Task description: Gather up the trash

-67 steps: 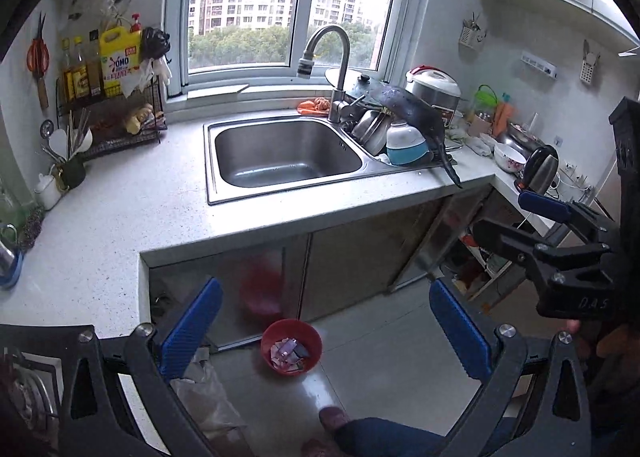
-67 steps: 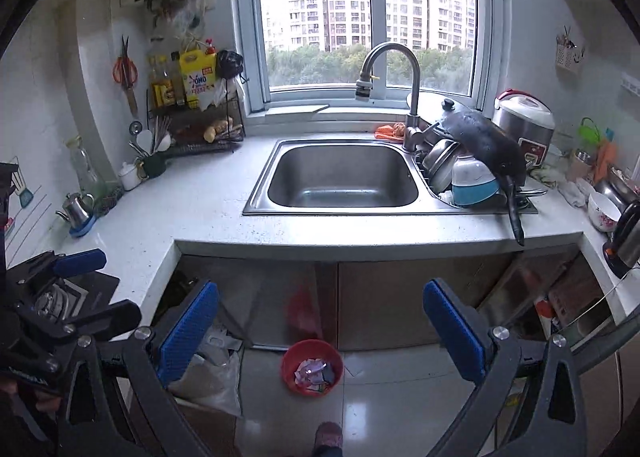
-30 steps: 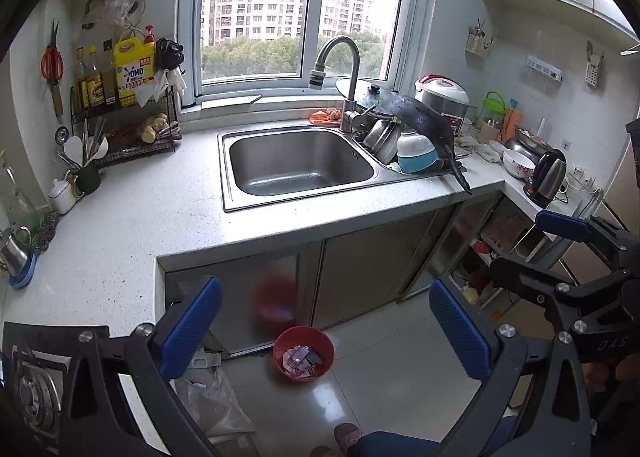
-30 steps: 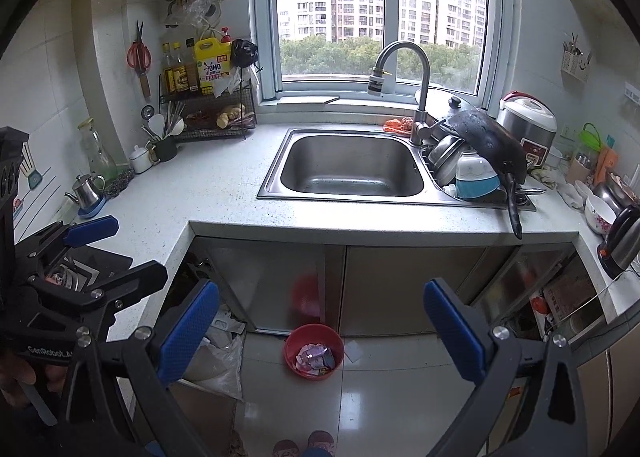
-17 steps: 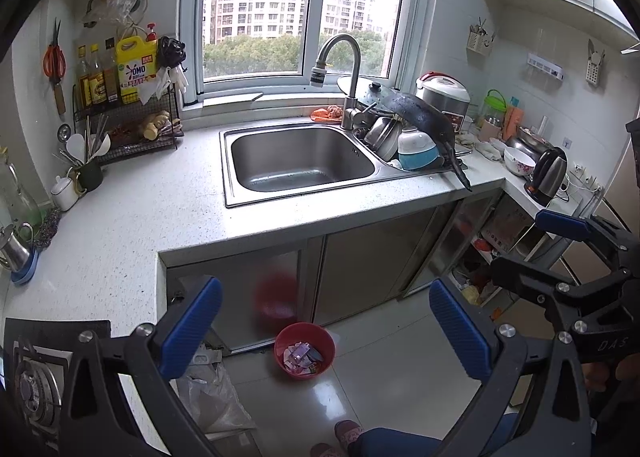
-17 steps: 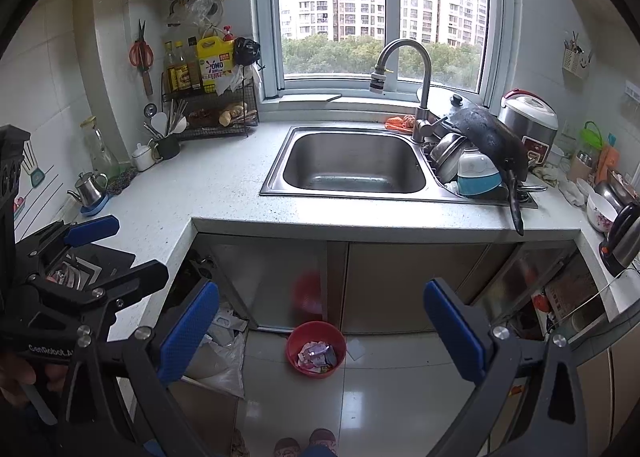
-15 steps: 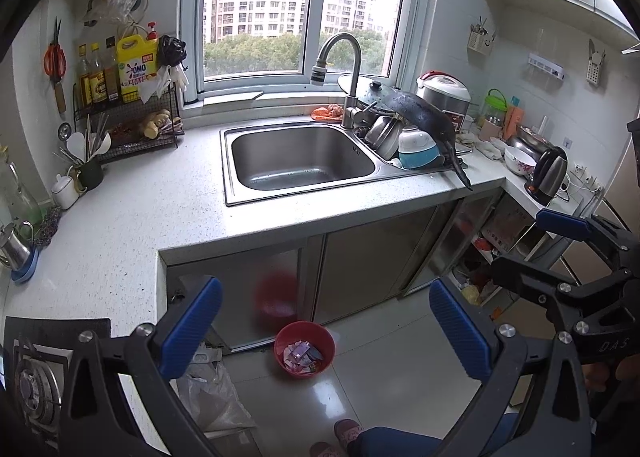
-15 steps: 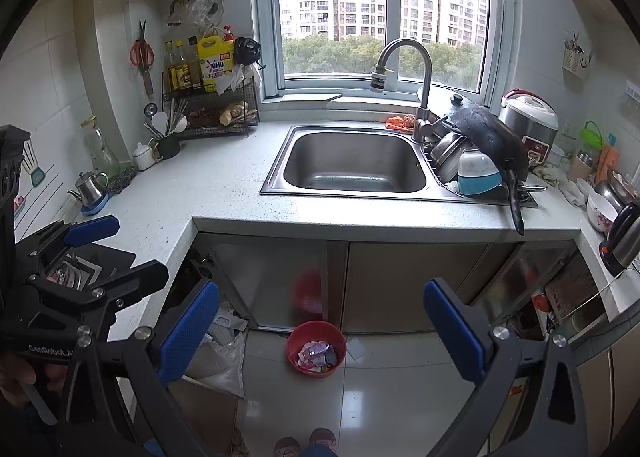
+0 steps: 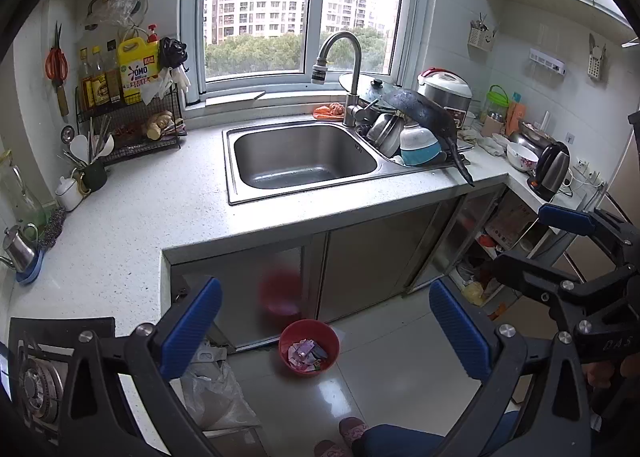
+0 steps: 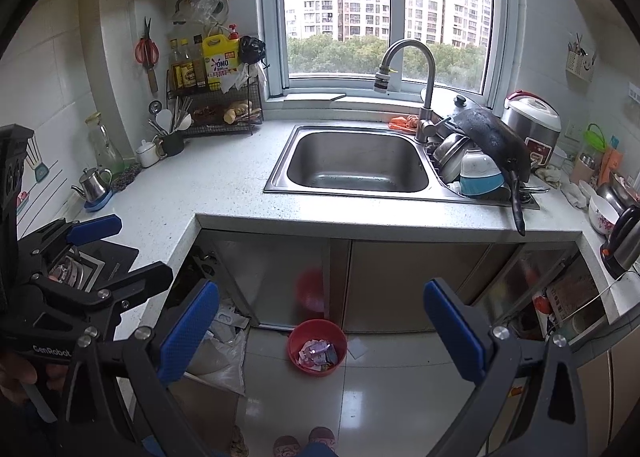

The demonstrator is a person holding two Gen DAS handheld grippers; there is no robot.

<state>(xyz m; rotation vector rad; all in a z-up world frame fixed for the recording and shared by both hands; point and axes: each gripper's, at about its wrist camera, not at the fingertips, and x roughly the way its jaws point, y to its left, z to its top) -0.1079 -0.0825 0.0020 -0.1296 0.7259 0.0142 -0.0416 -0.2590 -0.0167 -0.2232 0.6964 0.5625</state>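
Note:
A red bin [image 9: 309, 347] with crumpled wrappers in it stands on the floor in front of the sink cabinet; it also shows in the right wrist view [image 10: 317, 347]. My left gripper [image 9: 324, 321] is open and empty, held high above the floor, well back from the counter. My right gripper [image 10: 320, 321] is open and empty at about the same height. Each gripper shows in the other's view, the right one [image 9: 560, 253] at the right edge and the left one [image 10: 100, 253] at the left edge. No loose trash shows on the white counter [image 9: 132, 217].
A steel sink [image 9: 300, 161] is set in the counter, with stacked dishes and a black pan [image 9: 424, 117] to its right. A wire rack with bottles [image 9: 128, 113] stands at the back left. A gas hob [image 9: 36, 373] is at bottom left. A plastic bag [image 9: 212, 389] lies by the cabinet.
Both grippers have drawn back and up from the counter, so more of the kitchen and floor shows. Over the last half second almost nothing moves. Both stay open and empty.

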